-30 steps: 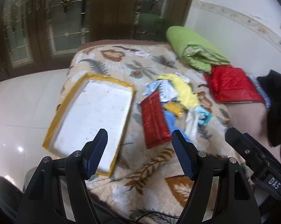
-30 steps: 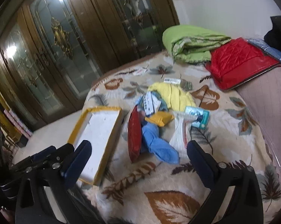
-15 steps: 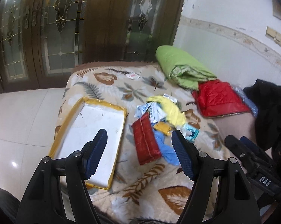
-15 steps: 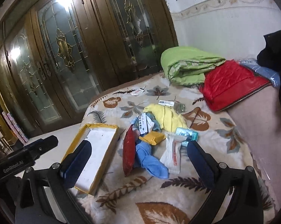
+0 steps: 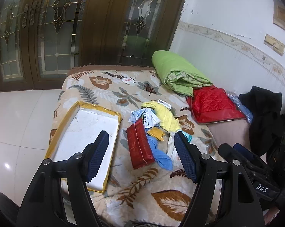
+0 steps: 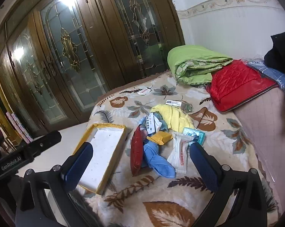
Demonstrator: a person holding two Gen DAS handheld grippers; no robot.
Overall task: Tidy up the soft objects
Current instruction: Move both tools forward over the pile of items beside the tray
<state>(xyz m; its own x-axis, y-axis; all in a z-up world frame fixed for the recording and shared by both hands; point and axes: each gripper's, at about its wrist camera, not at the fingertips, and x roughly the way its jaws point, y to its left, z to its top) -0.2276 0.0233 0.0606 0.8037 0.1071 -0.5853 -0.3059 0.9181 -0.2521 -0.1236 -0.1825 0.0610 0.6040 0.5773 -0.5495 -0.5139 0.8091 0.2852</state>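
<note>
A heap of soft items lies mid-bed: a red pouch (image 5: pixel 140 146) (image 6: pixel 136 149), a blue cloth (image 5: pixel 160 154) (image 6: pixel 157 160), a yellow towel (image 5: pixel 166 117) (image 6: pixel 175 117), a small yellow packet (image 5: pixel 156 133) (image 6: pixel 160 137), white sachets (image 5: pixel 145 116) (image 6: pixel 151 123), a clear plastic bag (image 6: pixel 179 153) and a teal packet (image 6: pixel 194 135). A white tray with a yellow rim (image 5: pixel 66 122) (image 6: pixel 106 126) sits left of the heap. My left gripper (image 5: pixel 141 156) and right gripper (image 6: pixel 140 165) are both open and empty, held well above and short of the heap.
A folded green quilt (image 5: pixel 177 73) (image 6: pixel 195 64) and a red quilted bag (image 5: pixel 213 102) (image 6: pixel 237 83) lie at the far right of the bed. Black clothing (image 5: pixel 263 117) hangs at the right. Wooden glass doors (image 5: pixel 66 28) stand behind. Tiled floor (image 5: pixel 19 117) lies left.
Both grippers have pulled back and risen from the bed, so the heap and tray look smaller and farther. Both stay open. Nothing on the bed has moved.
</note>
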